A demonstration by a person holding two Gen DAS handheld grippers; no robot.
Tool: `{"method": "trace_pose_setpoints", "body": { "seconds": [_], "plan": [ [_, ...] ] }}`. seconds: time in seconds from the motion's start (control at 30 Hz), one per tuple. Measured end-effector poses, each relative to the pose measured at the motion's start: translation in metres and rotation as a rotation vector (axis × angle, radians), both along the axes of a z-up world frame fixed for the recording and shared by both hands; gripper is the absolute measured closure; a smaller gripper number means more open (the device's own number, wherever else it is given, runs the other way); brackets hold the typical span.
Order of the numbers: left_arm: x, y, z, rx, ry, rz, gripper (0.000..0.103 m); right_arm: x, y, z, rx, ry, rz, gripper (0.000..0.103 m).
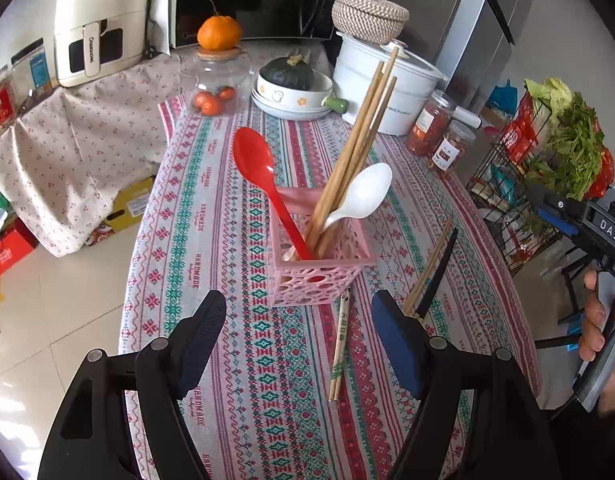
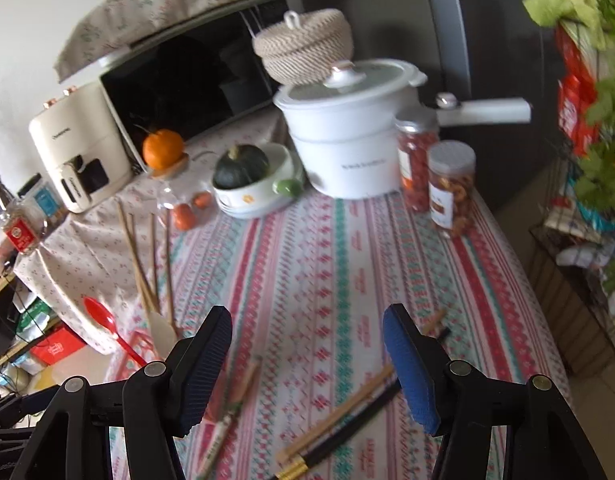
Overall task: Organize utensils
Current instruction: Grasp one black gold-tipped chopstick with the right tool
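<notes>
A pink perforated utensil holder [image 1: 321, 268] stands on the striped tablecloth. It holds a red spoon [image 1: 259, 176], a white spoon [image 1: 361, 194] and several wooden chopsticks [image 1: 363, 136]. A paper-wrapped chopstick pair [image 1: 339, 344] lies in front of the holder. A wooden chopstick pair and a black chopstick [image 1: 435, 276] lie to its right. My left gripper [image 1: 297, 320] is open and empty, just short of the holder. My right gripper [image 2: 307, 344] is open and empty above the loose wooden and black chopsticks [image 2: 343, 420]; the wrapped pair [image 2: 227, 412] lies by its left finger.
At the back of the table are a white pot [image 1: 387, 88], a bowl with a green squash [image 1: 291, 88], a glass jar with oranges [image 1: 219, 84] and two snack jars [image 1: 443, 136]. A microwave [image 1: 251, 0] and air fryer [image 1: 99, 28] stand behind. A vegetable rack [image 1: 547, 168] is right.
</notes>
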State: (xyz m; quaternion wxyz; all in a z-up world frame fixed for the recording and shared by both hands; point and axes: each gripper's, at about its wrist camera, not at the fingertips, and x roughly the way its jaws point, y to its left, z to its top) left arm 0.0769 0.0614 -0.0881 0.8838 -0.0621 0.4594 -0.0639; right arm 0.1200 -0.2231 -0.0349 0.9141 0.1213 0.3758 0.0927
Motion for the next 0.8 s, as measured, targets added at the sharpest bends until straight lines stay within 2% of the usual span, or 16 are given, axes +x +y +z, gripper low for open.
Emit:
{"method": "trace_pose_setpoints", "body": {
  "seconds": [0.17, 0.3, 0.4, 0.47, 0.6, 0.67, 0.8],
  "plan": [
    [0.003, -0.027, -0.011, 0.013, 0.04, -0.059, 0.026, 0.021, -0.026, -0.048, -0.022, 0.239, -0.049, 0.035],
    [0.008, -0.045, -0.025, 0.021, 0.103, -0.111, 0.026, 0.04, -0.046, -0.081, 0.025, 0.364, -0.081, 0.035],
    [0.01, -0.055, -0.034, 0.016, 0.138, -0.141, 0.026, 0.056, -0.054, -0.098, 0.033, 0.415, -0.107, 0.041],
    [0.012, -0.059, -0.037, 0.027, 0.149, -0.155, 0.026, 0.067, -0.054, -0.109, 0.033, 0.449, -0.113, 0.053],
    [0.018, -0.065, -0.043, 0.032, 0.168, -0.172, 0.026, 0.087, -0.047, -0.134, 0.048, 0.515, -0.121, 0.063],
    [0.02, -0.067, -0.047, 0.04, 0.181, -0.173, 0.026, 0.094, -0.042, -0.144, 0.026, 0.542, -0.137, 0.069],
    [0.021, -0.068, -0.05, 0.042, 0.189, -0.18, 0.026, 0.099, -0.031, -0.143, -0.07, 0.522, -0.142, 0.073]
  ]
}}
